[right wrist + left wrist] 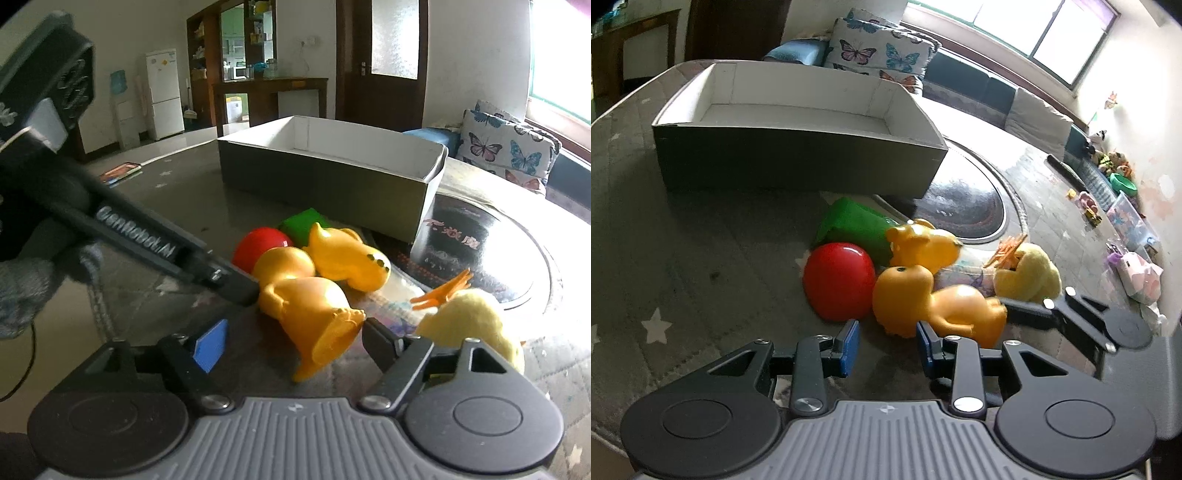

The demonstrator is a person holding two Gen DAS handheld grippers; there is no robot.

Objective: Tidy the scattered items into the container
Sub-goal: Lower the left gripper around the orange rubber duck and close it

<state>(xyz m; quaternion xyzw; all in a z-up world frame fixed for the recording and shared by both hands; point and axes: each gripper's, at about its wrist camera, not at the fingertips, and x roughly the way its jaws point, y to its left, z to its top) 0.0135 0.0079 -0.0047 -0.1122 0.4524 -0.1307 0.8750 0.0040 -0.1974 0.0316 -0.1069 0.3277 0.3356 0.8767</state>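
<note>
I am bracketing the nearer orange toy point(306, 295) on the tabletop point(701, 258) with my right gripper point(291, 341), jaws released; left gripper point(886, 343) released too. Clench squarely at its base, then lift toward the container point(332, 173).

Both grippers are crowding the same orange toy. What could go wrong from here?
1. The left gripper and right gripper both sit open at the near orange toy animal; they may collide or pull against each other.
2. It lies against the red ball and the second orange toy; closing jaws could knock the ball rolling.
3. The box is still empty.
</note>
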